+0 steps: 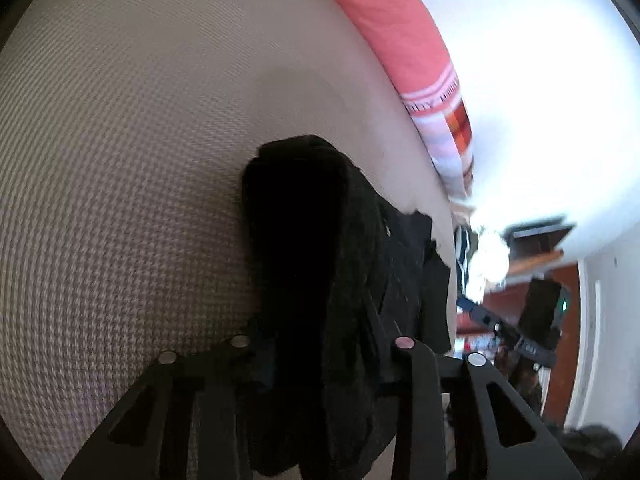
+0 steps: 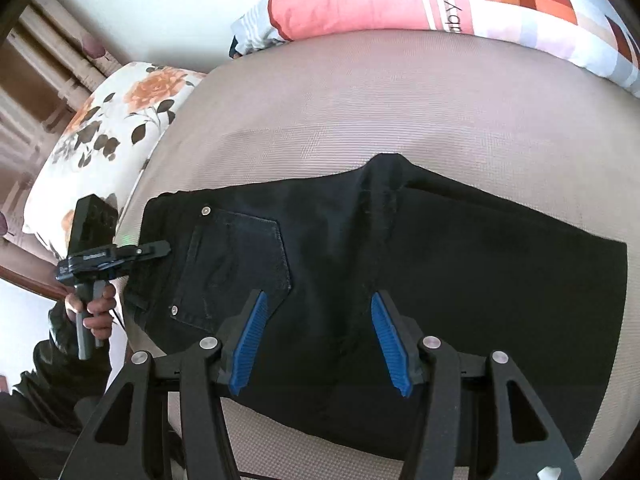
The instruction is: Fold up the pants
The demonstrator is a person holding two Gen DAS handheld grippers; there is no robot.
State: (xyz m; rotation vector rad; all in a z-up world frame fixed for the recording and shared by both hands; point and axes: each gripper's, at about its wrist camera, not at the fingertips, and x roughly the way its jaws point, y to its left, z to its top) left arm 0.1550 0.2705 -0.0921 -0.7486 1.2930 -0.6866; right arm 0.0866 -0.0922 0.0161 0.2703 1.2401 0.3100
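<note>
Between the left tongs (image 1: 320,360) a thick bunch of the black pants (image 2: 400,264) is clamped, hiding both pads. Over the seat of the pants the right tongs (image 2: 320,340) hang released, blue pads (image 2: 250,344) apart with nothing between. Only the right wrist view shows the pants spread flat on the beige bed (image 2: 340,100), back pocket (image 2: 236,268) up, and the person's hand (image 2: 96,312) at the waistband. Beyond, a pink quilt (image 2: 360,0) reads "Baby" (partly cut off).

Bright daylight, blown-out white wall (image 1: 540,80) (motion-blurred right side), heavy fisheye bending at edges.
</note>
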